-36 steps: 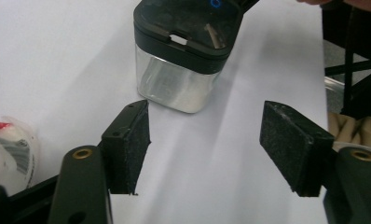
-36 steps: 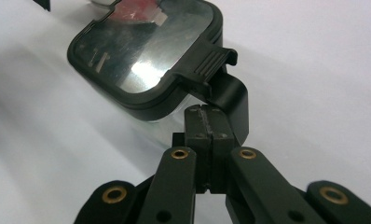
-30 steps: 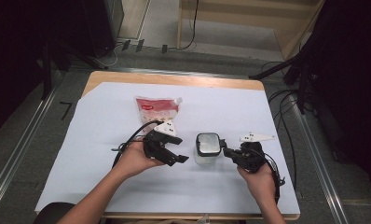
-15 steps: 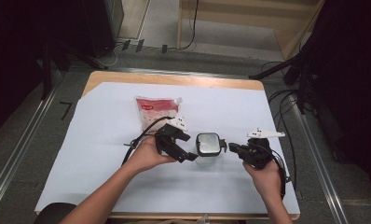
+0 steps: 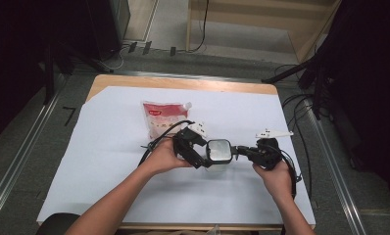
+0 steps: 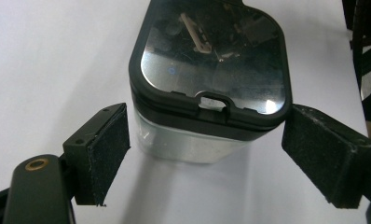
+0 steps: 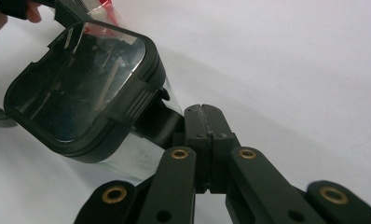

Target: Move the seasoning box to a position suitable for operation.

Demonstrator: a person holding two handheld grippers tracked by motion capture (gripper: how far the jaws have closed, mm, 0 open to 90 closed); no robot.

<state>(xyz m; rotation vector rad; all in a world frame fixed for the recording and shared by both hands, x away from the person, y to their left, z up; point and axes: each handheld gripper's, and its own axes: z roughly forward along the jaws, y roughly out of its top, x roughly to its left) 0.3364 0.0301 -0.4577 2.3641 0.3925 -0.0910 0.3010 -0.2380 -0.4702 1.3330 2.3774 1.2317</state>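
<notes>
A clear square container with a black lid stood between the two grippers, toward the near edge of the bench.

The container [image 5: 218, 152] had a glossy, see-through body and a rounded-square black-framed lid whose mirror-like panel caught dim reflections, with a small latch tab on one side; what lay inside was hard to make out. The left gripper [image 6: 207, 154] had just been opening its jaws, and its felt-like black pads [image 6: 110, 144] flanked the container, released and not pressing. The right gripper [image 7: 203, 114] had its jaws clenched together, tips close against the lid's ribbed edge. A red-and-white pouch [image 5: 162, 119] lay toward the far edge on the white sheet [image 5: 105, 147], partly hidden by the left hand.
</notes>
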